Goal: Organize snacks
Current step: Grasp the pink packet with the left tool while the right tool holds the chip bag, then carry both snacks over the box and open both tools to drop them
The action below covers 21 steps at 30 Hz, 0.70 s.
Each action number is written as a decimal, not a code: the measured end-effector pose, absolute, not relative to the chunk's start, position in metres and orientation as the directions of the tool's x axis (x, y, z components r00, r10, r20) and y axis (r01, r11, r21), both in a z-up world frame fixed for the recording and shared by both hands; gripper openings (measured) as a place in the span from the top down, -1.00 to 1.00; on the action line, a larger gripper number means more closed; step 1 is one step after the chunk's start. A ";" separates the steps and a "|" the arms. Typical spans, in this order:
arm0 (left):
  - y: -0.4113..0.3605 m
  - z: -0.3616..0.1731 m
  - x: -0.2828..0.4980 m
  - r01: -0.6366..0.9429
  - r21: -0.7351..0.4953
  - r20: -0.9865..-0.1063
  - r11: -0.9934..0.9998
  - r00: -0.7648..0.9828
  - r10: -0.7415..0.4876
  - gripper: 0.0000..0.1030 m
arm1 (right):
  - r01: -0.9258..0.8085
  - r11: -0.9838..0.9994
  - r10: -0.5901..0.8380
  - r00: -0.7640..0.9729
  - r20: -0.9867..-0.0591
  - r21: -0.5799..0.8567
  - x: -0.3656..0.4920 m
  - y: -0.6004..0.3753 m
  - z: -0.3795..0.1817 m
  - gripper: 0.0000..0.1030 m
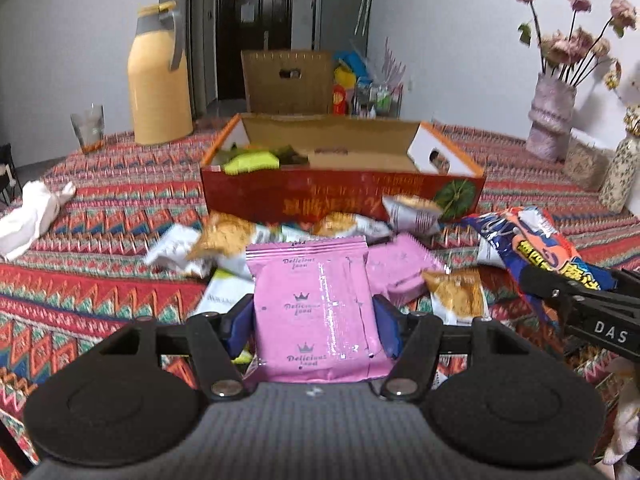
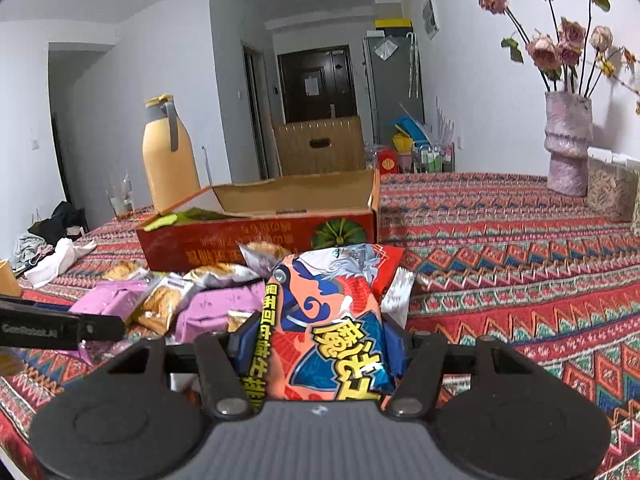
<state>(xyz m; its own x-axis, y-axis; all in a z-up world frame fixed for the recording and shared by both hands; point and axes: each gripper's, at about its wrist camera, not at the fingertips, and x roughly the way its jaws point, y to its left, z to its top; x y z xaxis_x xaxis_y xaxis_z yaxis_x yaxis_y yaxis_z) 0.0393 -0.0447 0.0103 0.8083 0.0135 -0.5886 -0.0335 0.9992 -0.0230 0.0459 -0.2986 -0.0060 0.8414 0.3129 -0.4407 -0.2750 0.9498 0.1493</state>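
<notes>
The left gripper (image 1: pixel 316 320) clamps a pink snack packet (image 1: pixel 316 312) between its blue pads, above the pile of snacks (image 1: pixel 256 240) on the patterned tablecloth (image 1: pixel 100 240). The right gripper (image 2: pixel 320 344) pinches a red-and-blue snack bag (image 2: pixel 328 320). Just beyond the pile the open red box (image 1: pixel 340 196) holds green packets (image 1: pixel 252 160).

walls (image 2: pixel 160 60) pale grey | door (image 2: pixel 318 84) dark | tablecloth (image 2: pixel 520 248) patterned red
</notes>
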 end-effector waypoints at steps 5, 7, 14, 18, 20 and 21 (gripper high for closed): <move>-0.040 0.027 0.049 -0.027 -0.023 -0.545 0.999 0.838 0.010 -0.22 | -0.277 0.951 0.308 0.856 -0.415 0.136 0.051 -0.291 0.010 -0.15; -0.039 0.034 0.055 -0.028 -0.021 -0.529 0.999 0.848 0.013 -0.22 | -0.277 0.952 0.306 0.863 -0.402 0.131 0.055 -0.287 0.016 -0.15; -0.034 0.058 0.086 -0.037 -0.025 -0.471 0.999 0.882 0.021 -0.22 | -0.272 0.954 0.298 0.879 -0.372 0.123 0.083 -0.277 0.035 -0.15; -0.033 0.069 0.111 -0.035 -0.032 -0.445 0.999 0.895 0.017 -0.22 | -0.272 0.955 0.298 0.881 -0.367 0.120 0.103 -0.270 0.043 -0.15; -0.033 0.073 0.123 -0.035 -0.035 -0.431 0.999 0.902 0.016 -0.22 | -0.273 0.955 0.297 0.884 -0.362 0.117 0.116 -0.266 0.048 -0.15; -0.032 0.075 0.129 -0.035 -0.039 -0.424 0.999 0.906 0.015 -0.22 | -0.273 0.955 0.297 0.885 -0.359 0.115 0.122 -0.264 0.050 -0.15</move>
